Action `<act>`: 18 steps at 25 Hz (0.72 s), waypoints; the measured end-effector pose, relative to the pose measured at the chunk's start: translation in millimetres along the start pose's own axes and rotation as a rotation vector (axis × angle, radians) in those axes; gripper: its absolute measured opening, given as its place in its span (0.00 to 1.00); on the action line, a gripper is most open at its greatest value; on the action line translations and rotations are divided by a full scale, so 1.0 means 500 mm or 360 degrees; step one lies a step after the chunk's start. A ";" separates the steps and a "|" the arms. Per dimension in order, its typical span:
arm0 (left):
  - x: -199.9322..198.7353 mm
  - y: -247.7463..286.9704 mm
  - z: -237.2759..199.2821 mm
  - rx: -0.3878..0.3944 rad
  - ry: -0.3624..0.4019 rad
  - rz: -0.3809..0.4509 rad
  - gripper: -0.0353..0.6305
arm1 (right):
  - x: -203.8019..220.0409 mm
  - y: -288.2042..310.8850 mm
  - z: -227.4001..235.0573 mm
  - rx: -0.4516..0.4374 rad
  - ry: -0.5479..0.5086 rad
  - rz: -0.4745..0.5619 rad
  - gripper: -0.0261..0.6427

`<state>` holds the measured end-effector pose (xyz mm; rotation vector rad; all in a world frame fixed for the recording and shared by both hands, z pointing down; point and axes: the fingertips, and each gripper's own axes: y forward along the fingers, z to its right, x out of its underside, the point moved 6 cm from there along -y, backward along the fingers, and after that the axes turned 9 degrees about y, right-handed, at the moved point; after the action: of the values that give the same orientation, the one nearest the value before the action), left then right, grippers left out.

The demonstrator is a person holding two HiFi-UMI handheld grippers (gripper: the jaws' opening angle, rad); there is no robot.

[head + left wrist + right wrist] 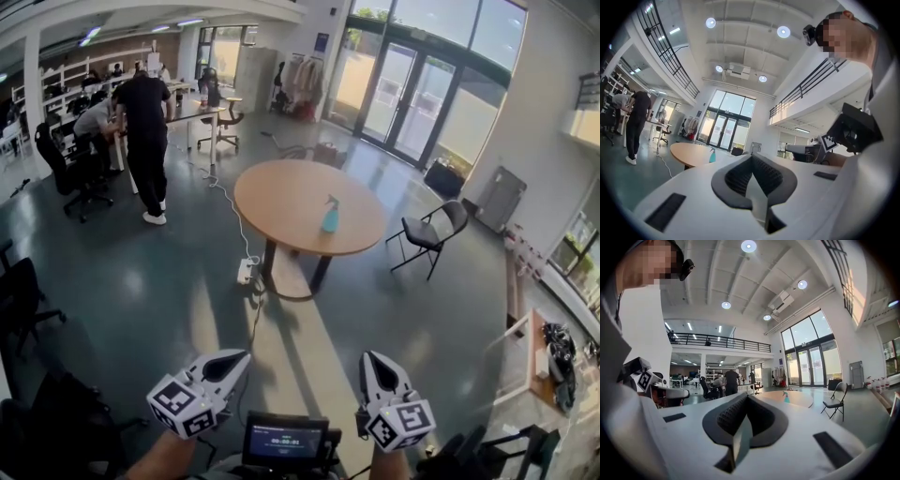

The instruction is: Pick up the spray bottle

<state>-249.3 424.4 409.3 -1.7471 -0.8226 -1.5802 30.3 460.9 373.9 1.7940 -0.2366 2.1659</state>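
A teal spray bottle (330,216) stands upright on a round wooden table (281,192), well ahead of me across the floor. My left gripper (238,357) and right gripper (369,357) are held side by side low in the head view, both far short of the table. Both are shut with nothing between the jaws. In the left gripper view the spray bottle (712,155) shows small on the table (689,152), left of the shut left gripper (752,160). In the right gripper view the spray bottle (786,398) is small and distant, right of the shut right gripper (746,400).
A black folding chair (429,232) stands right of the table. A power strip (245,271) with a cable lies on the floor by the table's foot. A person in black (146,131) stands at desks at back left. Office chairs (23,300) line the left; a low shelf (539,352) is at right.
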 end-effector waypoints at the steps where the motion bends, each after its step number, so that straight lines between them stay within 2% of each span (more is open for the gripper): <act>1: 0.000 0.007 -0.005 -0.0006 0.0009 -0.0005 0.06 | 0.003 0.009 0.007 -0.0007 0.0010 -0.0003 0.04; 7: -0.003 0.069 -0.035 -0.0060 0.0023 -0.0023 0.06 | -0.007 0.070 0.066 -0.0011 0.0040 0.0007 0.04; 14: -0.038 0.184 -0.077 -0.0142 0.0116 -0.0019 0.06 | -0.048 0.143 0.183 -0.0040 0.0070 0.0056 0.04; 18: -0.053 0.264 -0.091 -0.0165 0.0120 -0.0001 0.06 | -0.071 0.182 0.256 -0.0084 0.0073 0.0064 0.04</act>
<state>-173.6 307.8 380.1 -1.7473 -0.7168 -1.7052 123.0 329.4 371.5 1.7231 -0.3186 2.2044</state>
